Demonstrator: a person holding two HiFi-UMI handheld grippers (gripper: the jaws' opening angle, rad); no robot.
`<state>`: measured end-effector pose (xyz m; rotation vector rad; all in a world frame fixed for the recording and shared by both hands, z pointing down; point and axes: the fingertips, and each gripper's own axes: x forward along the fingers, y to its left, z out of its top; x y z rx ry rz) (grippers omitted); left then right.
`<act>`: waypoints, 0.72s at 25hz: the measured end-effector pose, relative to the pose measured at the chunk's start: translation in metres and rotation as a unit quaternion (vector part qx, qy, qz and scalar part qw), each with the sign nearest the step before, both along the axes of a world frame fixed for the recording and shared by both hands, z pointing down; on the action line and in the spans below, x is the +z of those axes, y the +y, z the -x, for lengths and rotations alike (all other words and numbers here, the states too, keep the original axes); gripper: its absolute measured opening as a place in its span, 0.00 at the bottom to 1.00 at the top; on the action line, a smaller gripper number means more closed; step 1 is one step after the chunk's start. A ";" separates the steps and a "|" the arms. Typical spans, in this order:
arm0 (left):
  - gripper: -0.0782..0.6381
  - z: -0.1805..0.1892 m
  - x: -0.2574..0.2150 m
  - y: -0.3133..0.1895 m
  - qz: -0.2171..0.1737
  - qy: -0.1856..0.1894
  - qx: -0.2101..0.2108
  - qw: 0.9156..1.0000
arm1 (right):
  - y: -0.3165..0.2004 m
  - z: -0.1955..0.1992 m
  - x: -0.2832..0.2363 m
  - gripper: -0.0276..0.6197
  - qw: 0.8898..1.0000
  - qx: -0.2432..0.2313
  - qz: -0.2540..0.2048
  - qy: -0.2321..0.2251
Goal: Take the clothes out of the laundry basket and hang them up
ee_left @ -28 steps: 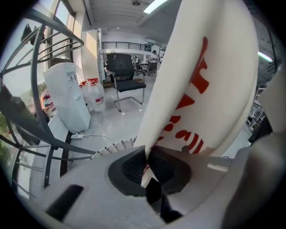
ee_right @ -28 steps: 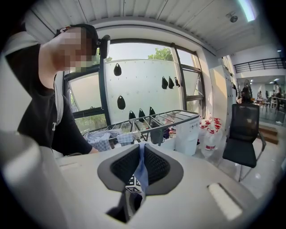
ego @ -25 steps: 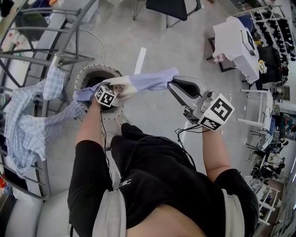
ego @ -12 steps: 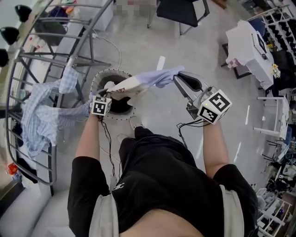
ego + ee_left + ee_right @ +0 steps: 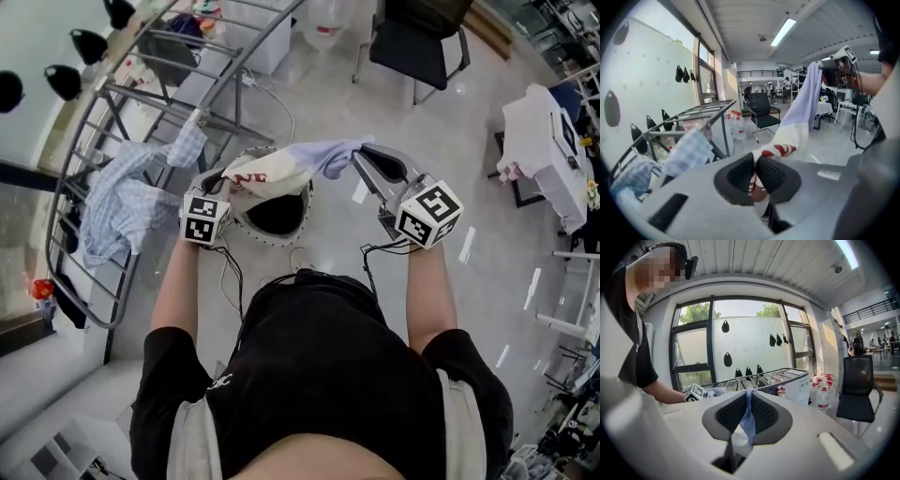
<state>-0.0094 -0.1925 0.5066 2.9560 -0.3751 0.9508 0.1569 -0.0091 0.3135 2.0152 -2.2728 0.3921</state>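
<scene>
**Garment stretched between both grippers above the basket**

A pale lavender and cream garment with red print [image 5: 281, 169] hangs taut between the two grippers, lifted clear of the round white perforated laundry basket [image 5: 265, 240] and covering the far part of its dark opening. The left gripper [image 5: 753, 172] has its jaws pinched nearly together on the cream, red-printed end. The cloth bunches between the ribbed pads and runs up and away toward the other hand. The right gripper [image 5: 747, 414] is likewise clamped tight on the lavender end, with a thin fold squeezed between its pads.

To the person's left stands a grey metal drying rack [image 5: 155, 101]. A blue-and-white checked shirt [image 5: 127, 202] is draped over its near rails, on the side closest to the basket and the left gripper. Beyond the basket is a black office chair [image 5: 419, 52], and a white table [image 5: 542, 127] stands well off to the right. White bottles with red caps [image 5: 736, 124] are clustered on the floor by the rack's far end.
</scene>
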 end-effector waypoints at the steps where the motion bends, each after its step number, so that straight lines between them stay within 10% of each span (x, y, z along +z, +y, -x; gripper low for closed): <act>1: 0.13 0.002 -0.017 0.001 -0.009 0.005 -0.002 1.000 | -0.002 0.001 -0.003 0.12 1.000 -0.005 -0.006 -0.001; 18: 0.13 0.045 -0.214 -0.001 -0.116 0.107 -0.074 0.985 | -0.059 0.028 -0.023 0.12 0.995 -0.088 -0.043 0.029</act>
